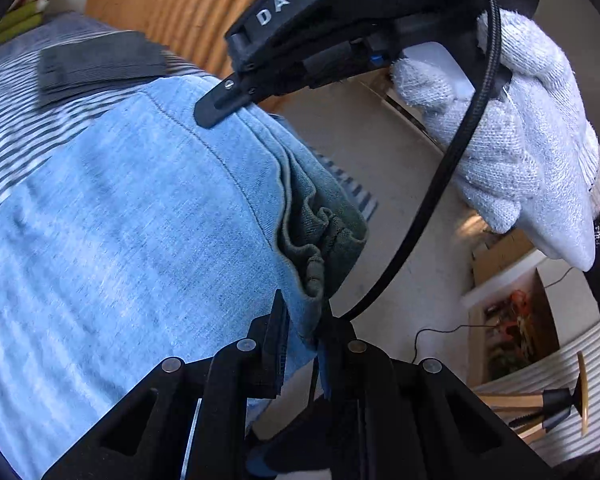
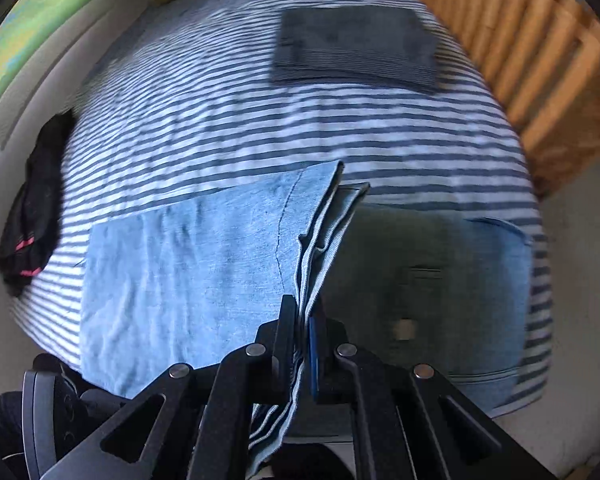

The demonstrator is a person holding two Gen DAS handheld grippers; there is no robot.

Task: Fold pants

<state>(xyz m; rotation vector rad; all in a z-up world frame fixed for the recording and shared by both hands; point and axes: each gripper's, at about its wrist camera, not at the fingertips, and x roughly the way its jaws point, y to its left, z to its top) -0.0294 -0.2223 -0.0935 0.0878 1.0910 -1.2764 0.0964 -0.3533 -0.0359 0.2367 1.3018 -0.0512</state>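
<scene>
**Both hand-held grippers clamp the pants over the bed**

Left hand-held gripper (image 1: 304, 320) is clenched on a bunched edge of the light blue pants (image 1: 140, 216), its jaws nearly together with the fabric pinched between them. Right hand-held gripper (image 2: 302, 320) grips a stack of folded denim layers in the same way, jaws almost closed on the cloth.

From the left wrist view, the right tool's black body, marked "DAS", shows with a white-gloved hand (image 1: 512, 152) around its handle and a black cable (image 1: 452, 148) looping down from it.

The pants lie partly spread on the striped bed cover (image 2: 220, 112), one flap raised and doubled over toward the lower part, where the darker inside of the waist (image 2: 412, 264) shows. Farther up the bed rests a folded grey garment (image 2: 356, 44). A black garment (image 2: 32, 200) with pink trim hangs at the bed's left edge. A wooden slatted bed frame (image 2: 540, 52) stands beyond.
</scene>
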